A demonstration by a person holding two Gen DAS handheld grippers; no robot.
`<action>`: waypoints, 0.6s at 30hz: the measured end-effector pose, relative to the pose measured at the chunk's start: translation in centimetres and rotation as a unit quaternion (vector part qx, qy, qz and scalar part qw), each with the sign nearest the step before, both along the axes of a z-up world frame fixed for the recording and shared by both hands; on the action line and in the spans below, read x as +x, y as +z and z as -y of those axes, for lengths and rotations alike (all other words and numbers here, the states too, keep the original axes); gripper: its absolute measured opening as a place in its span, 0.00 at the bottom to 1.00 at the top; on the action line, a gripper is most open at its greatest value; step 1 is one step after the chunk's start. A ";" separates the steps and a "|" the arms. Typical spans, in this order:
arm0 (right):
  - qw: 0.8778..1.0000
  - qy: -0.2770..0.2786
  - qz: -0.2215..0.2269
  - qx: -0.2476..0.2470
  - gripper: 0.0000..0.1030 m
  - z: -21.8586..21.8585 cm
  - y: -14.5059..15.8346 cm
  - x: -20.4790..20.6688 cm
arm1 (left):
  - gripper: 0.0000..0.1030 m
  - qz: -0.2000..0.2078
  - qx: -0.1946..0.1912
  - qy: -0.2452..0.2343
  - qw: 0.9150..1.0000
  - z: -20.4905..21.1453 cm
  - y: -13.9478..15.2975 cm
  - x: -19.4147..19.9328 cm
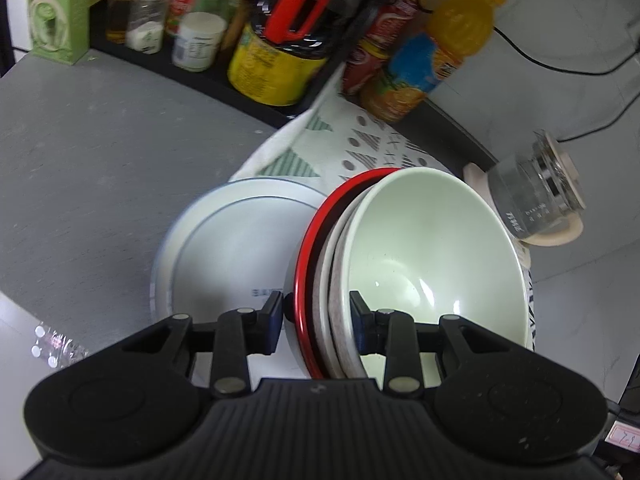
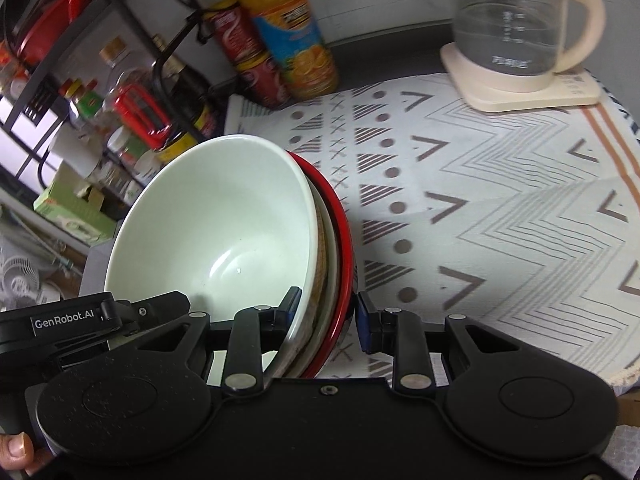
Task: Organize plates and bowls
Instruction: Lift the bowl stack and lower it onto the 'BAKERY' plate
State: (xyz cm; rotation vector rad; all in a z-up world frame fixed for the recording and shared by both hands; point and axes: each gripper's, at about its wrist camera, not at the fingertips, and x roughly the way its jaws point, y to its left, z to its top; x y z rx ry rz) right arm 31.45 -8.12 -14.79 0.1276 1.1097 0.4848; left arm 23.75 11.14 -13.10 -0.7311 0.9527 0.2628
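A nested stack of bowls is held tilted between both grippers: a pale green bowl (image 1: 432, 248) innermost, a speckled white bowl (image 1: 336, 280) and a red-rimmed bowl (image 1: 308, 264) outside. My left gripper (image 1: 316, 316) is shut on the stack's rims. My right gripper (image 2: 326, 312) is shut on the rims at another side; the green bowl (image 2: 216, 224) and red rim (image 2: 344, 240) show there. A white plate with a blue ring (image 1: 236, 248) lies flat on the grey table (image 1: 100, 152), left of the stack.
A patterned cloth (image 2: 500, 200) covers the table's right part. A glass kettle (image 2: 512, 24) stands on its cream base. An orange juice bottle (image 2: 284, 28), red cans and a dark rack with jars (image 1: 192, 40) line the back. A plastic bottle (image 1: 52, 348) lies near left.
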 end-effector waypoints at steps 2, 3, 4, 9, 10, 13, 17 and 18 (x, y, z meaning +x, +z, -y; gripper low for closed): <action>1.000 0.009 -0.002 -0.003 0.27 -0.7 -0.2 -0.1 | 0.31 -0.003 -0.001 0.007 1.000 -0.5 -0.2 -0.4; 1.000 0.012 -0.004 -0.004 0.27 -1.1 -0.3 -0.1 | 0.31 -0.004 -0.001 0.010 1.000 -0.7 -0.3 -0.5; 1.000 0.015 -0.006 -0.005 0.27 -1.3 -0.4 -0.1 | 0.31 -0.004 -0.002 0.014 1.000 -0.9 -0.4 -0.7; 0.999 0.032 -0.014 -0.015 0.27 -2.9 -1.1 -0.2 | 0.31 -0.006 -0.004 0.030 1.000 -2.0 -0.8 -1.3; 0.999 0.036 -0.014 -0.017 0.27 -3.2 -1.2 -0.2 | 0.31 -0.007 -0.004 0.032 0.999 -2.2 -0.9 -1.4; 0.999 0.044 -0.016 -0.021 0.27 -3.9 -1.4 -0.2 | 0.31 -0.011 -0.004 0.039 0.999 -2.7 -1.3 -1.6; 0.998 0.051 -0.019 -0.024 0.27 -4.8 -1.8 -0.1 | 0.31 -0.009 0.000 0.044 0.999 -3.2 -1.4 -1.8; 0.998 0.052 -0.018 -0.023 0.27 -4.9 -1.8 -0.1 | 0.31 -0.008 0.001 0.045 0.999 -3.2 -1.4 -1.8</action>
